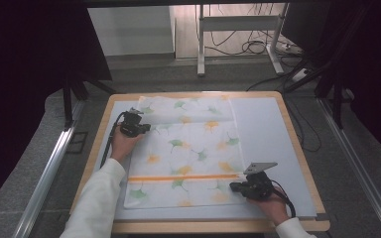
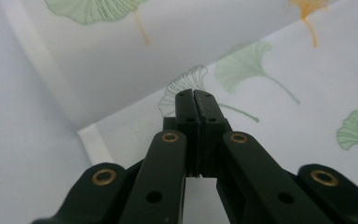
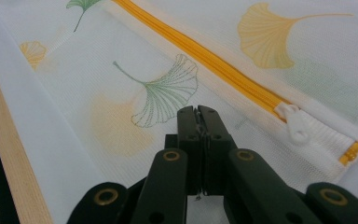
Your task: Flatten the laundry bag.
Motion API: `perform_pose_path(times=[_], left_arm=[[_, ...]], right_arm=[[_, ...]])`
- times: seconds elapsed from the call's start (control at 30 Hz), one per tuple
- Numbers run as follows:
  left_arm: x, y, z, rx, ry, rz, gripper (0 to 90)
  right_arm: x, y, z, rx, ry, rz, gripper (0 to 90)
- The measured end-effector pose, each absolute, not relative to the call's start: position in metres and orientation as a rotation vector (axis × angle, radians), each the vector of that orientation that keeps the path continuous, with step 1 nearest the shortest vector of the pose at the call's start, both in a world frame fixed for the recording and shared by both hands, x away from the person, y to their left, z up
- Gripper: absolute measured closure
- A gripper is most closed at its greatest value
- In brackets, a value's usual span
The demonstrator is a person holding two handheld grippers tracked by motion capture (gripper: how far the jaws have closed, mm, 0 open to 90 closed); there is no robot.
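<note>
A white ginkgo-print pillowcase (image 1: 188,153) with an orange zipper (image 3: 200,53) is spread at the centre of the table (image 1: 287,129). The left hand-held gripper (image 1: 133,124), centre left, and the right hand-held gripper (image 1: 250,187), lower right, are pressed together over its fabric.

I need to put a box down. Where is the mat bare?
The widest bare strip of mat lies between the cloth and the table's right edge. The near strip is narrow; the left is crowded by the left gripper.
</note>
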State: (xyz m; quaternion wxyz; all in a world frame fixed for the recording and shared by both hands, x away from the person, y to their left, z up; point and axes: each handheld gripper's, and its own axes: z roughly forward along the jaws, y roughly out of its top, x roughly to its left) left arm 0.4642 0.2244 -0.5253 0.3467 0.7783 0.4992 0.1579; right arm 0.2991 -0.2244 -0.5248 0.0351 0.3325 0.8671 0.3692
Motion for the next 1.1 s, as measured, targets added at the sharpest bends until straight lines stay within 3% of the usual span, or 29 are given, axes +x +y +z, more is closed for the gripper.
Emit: perform_pose_path(times=[0.47, 0.8, 1.1], left_arm=[[0.404, 0.228, -0.507, 2.009, 1.146, 0.399, 86.3], [0.350, 0.233, -0.503, 1.996, 1.164, 0.445, 46.1], [0.292, 0.234, -0.511, 2.061, 1.091, 0.379, 36.2]], right_arm=[[0.298, -0.223, -0.524, 1.015, 2.657, 1.124, 87.8], [0.298, -0.223, -0.524, 1.015, 2.655, 1.122, 87.8], [0.296, -0.221, -0.523, 0.996, 2.657, 1.110, 85.3]])
